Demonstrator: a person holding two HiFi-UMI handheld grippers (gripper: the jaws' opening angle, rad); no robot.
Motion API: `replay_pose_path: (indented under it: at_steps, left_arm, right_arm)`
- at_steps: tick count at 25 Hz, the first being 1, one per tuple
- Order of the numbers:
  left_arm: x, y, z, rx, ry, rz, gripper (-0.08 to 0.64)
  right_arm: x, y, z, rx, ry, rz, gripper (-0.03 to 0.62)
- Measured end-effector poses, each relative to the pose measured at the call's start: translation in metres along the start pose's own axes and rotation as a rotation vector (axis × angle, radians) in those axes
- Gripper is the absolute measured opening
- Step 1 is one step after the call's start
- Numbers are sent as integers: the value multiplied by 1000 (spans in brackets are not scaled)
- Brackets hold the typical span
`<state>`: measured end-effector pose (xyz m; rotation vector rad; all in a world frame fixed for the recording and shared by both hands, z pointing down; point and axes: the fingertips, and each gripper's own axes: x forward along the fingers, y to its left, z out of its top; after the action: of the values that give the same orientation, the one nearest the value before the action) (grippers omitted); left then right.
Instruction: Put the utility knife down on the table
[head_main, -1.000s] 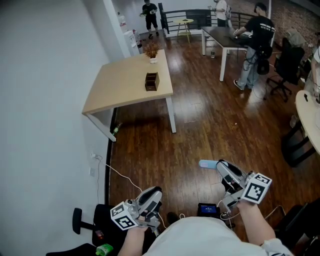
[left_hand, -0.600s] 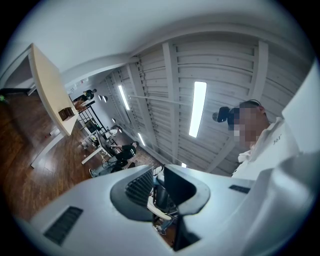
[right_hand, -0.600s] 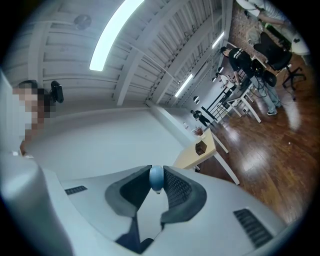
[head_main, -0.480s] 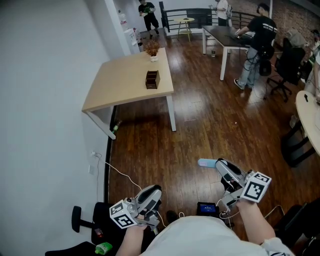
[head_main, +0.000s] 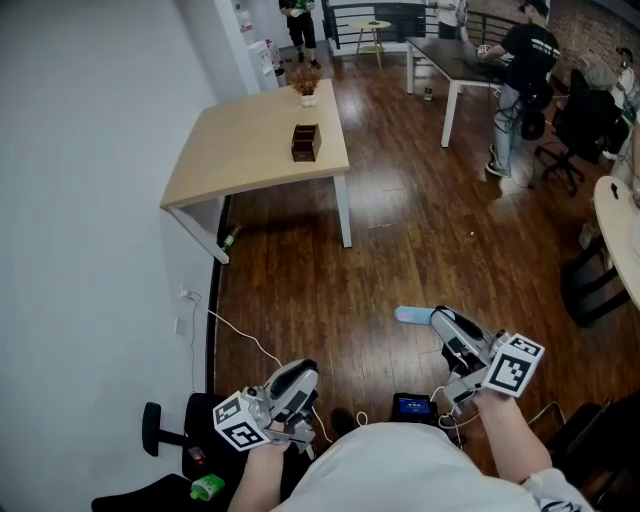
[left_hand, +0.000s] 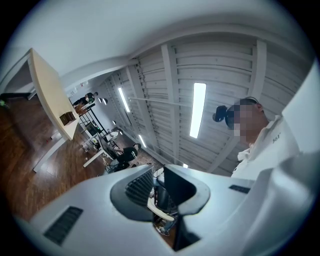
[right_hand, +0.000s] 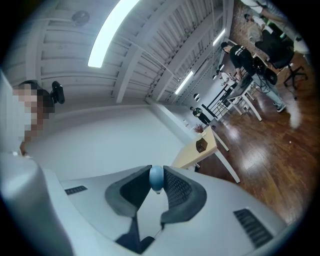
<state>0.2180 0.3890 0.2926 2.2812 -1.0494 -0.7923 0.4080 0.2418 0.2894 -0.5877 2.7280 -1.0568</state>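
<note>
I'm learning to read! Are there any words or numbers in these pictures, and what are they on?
No text here can be read.
Left marker cube and right marker cube: black-and-white squares, no letters.
Small screen between the arms: too small to read.
Utility knife: no print shows.

The head view looks from above the person, forward and steeply down. The dark wood floor (head_main: 400, 250) fills most of it, the pale desk (head_main: 250, 150) lies well off at upper left, and the left claw (head_main: 303, 377) and right claw (head_main: 441, 320) sit close at the bottom edge. The left gripper view rides just behind its own jaws, rolled and tipped upward, so the white ceiling (left_hand: 210, 60) takes most of the frame and the desk is small at the left edge. The right gripper view – also rolled – faces along its jaws toward the far desk. All three share desk and floor
</note>
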Motion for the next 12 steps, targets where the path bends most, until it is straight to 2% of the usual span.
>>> replay_pose_path:
  at_steps: [6,12]
  left_arm:
    - [-16,12,8,12,-19,17,64]
    - [-33,20,25,33,-27,7,64]
  right_arm:
    - [12,-1,-8,0,28,-18,72]
    - [30,16,-10,-30,16,-9,72]
